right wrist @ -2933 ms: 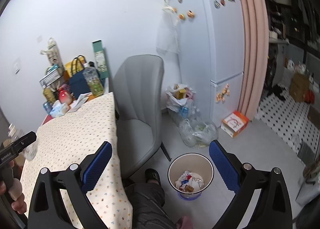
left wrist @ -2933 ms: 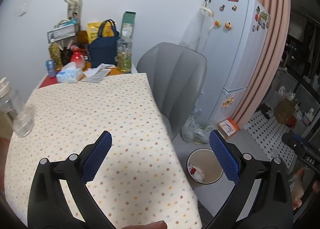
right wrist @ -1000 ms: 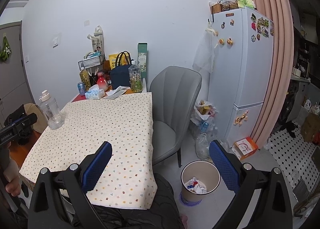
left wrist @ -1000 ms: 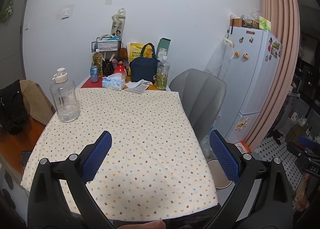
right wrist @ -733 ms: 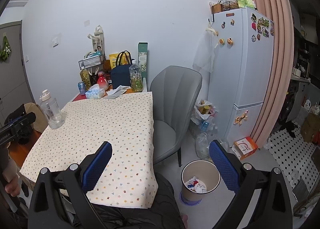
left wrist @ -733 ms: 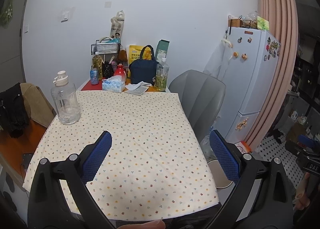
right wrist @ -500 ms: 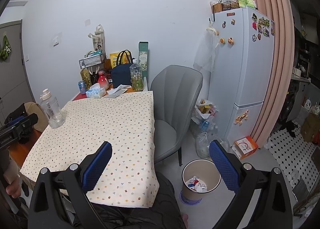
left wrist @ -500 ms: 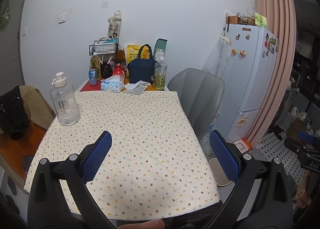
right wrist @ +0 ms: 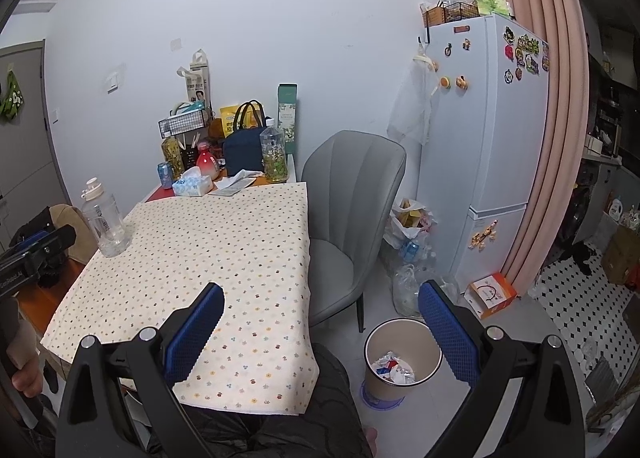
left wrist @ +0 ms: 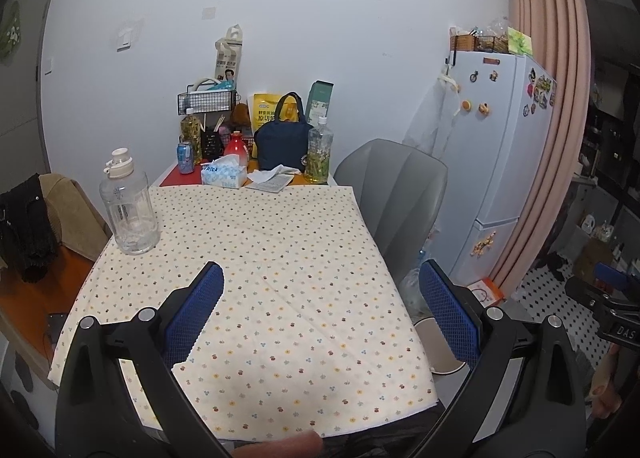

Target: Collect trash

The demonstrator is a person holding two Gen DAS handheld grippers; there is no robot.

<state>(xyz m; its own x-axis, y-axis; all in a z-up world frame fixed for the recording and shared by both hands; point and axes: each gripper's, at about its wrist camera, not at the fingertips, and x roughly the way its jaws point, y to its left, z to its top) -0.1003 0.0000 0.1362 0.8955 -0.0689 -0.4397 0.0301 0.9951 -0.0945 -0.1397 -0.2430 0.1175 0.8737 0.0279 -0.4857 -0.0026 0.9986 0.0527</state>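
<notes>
Both grippers, left gripper and right gripper, spread wide, holding nothing; trash bin holds crumpled wrappers; clear water jug nearly empty.

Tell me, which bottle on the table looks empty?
The big clear bottle with the white cap, standing alone near the table's left edge. The bottle by the blue bag and the one by the wire basket hold yellowish stuff.

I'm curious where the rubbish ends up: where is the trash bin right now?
In the right wrist view the trash bin stands on the floor, right of the table, in front of the grey chair, with crumpled waste inside.
</notes>
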